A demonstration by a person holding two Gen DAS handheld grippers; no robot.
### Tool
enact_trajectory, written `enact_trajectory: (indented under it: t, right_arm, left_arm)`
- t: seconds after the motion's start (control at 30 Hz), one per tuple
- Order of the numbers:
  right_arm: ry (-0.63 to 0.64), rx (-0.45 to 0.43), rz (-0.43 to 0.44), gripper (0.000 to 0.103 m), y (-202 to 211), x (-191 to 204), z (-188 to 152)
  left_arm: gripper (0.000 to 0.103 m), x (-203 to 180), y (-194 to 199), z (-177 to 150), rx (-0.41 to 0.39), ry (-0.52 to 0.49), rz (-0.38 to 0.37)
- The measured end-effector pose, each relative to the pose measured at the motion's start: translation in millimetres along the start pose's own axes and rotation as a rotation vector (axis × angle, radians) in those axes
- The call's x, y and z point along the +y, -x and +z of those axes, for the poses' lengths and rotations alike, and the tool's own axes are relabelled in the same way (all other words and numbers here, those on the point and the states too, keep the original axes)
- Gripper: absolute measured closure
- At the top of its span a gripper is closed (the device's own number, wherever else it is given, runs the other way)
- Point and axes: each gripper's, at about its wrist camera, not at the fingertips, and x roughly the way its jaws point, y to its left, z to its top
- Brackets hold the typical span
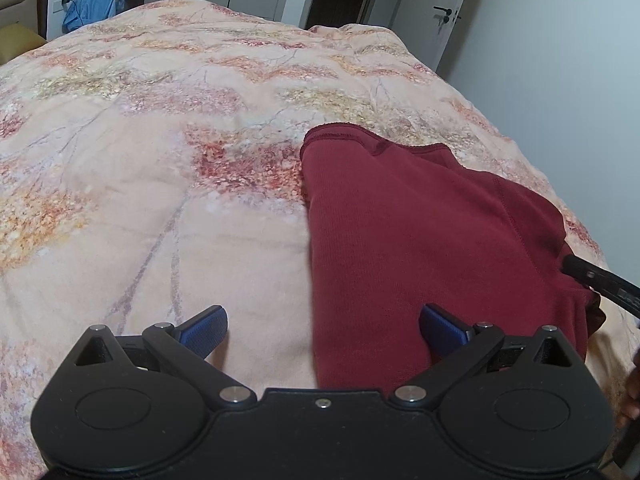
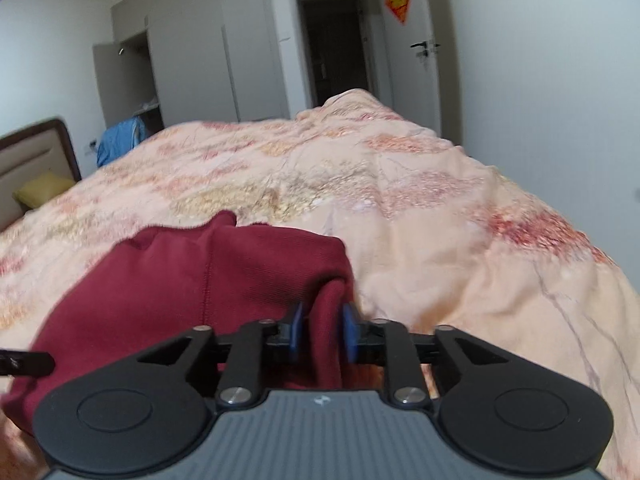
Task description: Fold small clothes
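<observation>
A maroon garment (image 1: 420,232) lies flat on the floral bedspread (image 1: 160,200), its straight left edge running away from me. My left gripper (image 1: 324,328) hovers open over that near edge. Its right pad (image 1: 442,326) is above the cloth and its left pad (image 1: 206,328) above bare bedspread, with nothing pinched. In the right wrist view, my right gripper (image 2: 323,332) is shut on a raised fold at the right edge of the maroon garment (image 2: 180,292), which fills the gap between the blue pads. One black finger of the right gripper (image 1: 600,284) shows at the cloth's right side.
The bed fills both views. A headboard (image 2: 36,156) and yellow pillow (image 2: 42,190) are far left, with blue cloth (image 2: 120,136) beyond. A wardrobe, a dark doorway (image 2: 336,48) and a door stand behind. The wall (image 1: 560,100) runs close along the bed's right edge.
</observation>
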Motion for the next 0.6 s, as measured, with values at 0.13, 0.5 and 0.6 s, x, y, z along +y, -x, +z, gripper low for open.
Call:
enact_trajectory:
  t: [0.13, 0.5, 0.6]
  right_arm:
    - [0.001, -0.043, 0.035, 0.047, 29, 3, -8]
    - [0.049, -0.010, -0.030, 0.027, 35, 22, -31]
    - [0.010, 0.012, -0.052, 0.027, 35, 10, -47]
  left_arm:
    - [0.001, -1, -1, 0, 0.001, 0.007, -0.001]
    - [0.001, -3, 2, -6, -0.001, -0.005, -0.001]
    - [0.001, -3, 2, -9, -0.001, -0.011, 0.003]
